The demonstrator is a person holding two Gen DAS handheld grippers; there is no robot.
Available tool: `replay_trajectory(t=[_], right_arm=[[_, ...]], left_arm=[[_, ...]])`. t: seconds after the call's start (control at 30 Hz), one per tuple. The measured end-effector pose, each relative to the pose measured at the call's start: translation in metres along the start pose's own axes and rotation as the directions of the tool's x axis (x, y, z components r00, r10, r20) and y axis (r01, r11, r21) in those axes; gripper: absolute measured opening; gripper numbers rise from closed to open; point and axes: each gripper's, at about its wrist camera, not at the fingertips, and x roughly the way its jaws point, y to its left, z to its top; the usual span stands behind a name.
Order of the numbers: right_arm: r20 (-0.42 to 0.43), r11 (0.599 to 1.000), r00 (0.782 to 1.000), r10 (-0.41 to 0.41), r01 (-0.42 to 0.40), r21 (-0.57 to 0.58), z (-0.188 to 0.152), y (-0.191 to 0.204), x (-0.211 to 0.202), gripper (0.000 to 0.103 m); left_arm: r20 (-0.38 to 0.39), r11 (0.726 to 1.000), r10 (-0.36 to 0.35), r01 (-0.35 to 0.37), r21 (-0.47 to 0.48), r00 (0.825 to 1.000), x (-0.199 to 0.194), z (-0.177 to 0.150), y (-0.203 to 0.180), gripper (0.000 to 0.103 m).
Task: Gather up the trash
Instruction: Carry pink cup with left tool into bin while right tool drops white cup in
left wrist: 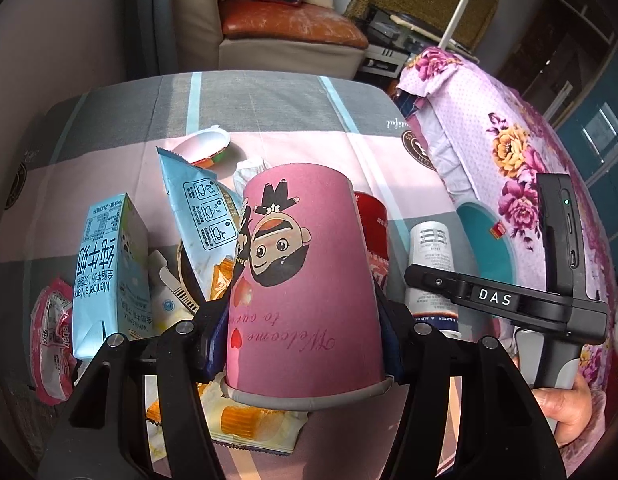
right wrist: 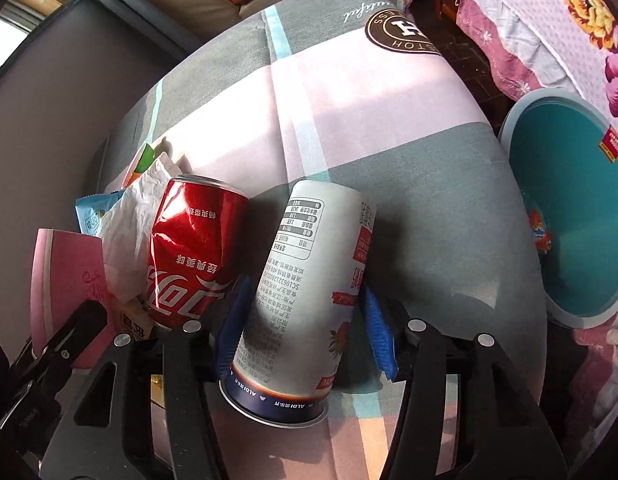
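since both tongs already straddle a container, the relation that counts is where the teal bin (right wrist: 581,216) lies from them: off the right edge of the desk (right wrist: 389,100), lower than its cloth, on the right hand's side and well apart from the left.

right tongs (right wrist: 305,316): blue pads on either flank of the white aldi can (right wrist: 305,280). the can stands upside down on the desk, long axis roughly upright and leaning a little, running away from the camera between the pads. left pad looks pressed on the can wall; right pad is at the wall, contact less clear. jaws about half open, filled by the can. judged a grip just made. dented red coca-cola can (right wrist: 189,252) stands just beside on the left, touching crumpled white tissue (right wrist: 129,216).

left tongs (left wrist: 305,320): half open, both pads clamped on the inverted pink paper cup (left wrist: 305,272), rim down, axis upright. blue milk carton (left wrist: 109,276) and blue snack wrapper (left wrist: 197,216) remain near on its left.

both tongs point steeply down at the desk. right hand (left wrist: 565,412) is nearer the bin, so its can should go first.
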Motion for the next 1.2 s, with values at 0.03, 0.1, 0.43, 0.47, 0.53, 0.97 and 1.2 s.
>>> replay_trajectory(t=[0.03, 0.1, 0.43, 0.47, 0.53, 0.97, 1.2], right_arm=[[0.008, 1.0, 1.0, 0.004, -0.004, 0.005, -0.003, -0.004, -0.004, 0.052], [0.024, 1.0, 1.0, 0.018, -0.018, 0.019, -0.007, -0.013, -0.014, 0.051], [0.138, 0.995, 0.988, 0.065, -0.074, 0.066, -0.017, -0.053, -0.068, 0.051], [0.153, 0.994, 0.986, 0.067, -0.079, 0.077, -0.017, -0.06, -0.074, 0.051], [0.181, 0.99, 0.981, 0.075, -0.095, 0.106, -0.018, -0.074, -0.086, 0.051], [0.332, 0.953, 0.943, 0.017, -0.116, 0.281, -0.032, -0.192, -0.147, 0.051], [0.358, 0.931, 0.934, -0.006, -0.125, 0.343, -0.033, -0.234, -0.153, 0.051]], left_arm=[[-0.001, 1.0, -0.001, 0.001, 0.006, 1.0, 0.0, 0.0, -0.003, 0.06], [-0.001, 1.0, -0.002, 0.002, 0.019, 1.0, -0.002, 0.0, -0.009, 0.06], [0.001, 0.991, -0.021, 0.021, 0.133, 1.0, -0.011, 0.001, -0.066, 0.06], [-0.003, 0.989, -0.022, 0.022, 0.149, 1.0, -0.01, 0.001, -0.074, 0.06], [-0.012, 0.983, -0.022, 0.024, 0.179, 1.0, -0.004, 0.0, -0.09, 0.06], [-0.11, 0.936, -0.038, 0.074, 0.345, 0.993, 0.059, -0.001, -0.204, 0.06], [-0.137, 0.899, 0.006, 0.055, 0.434, 0.991, 0.091, 0.004, -0.25, 0.061]])
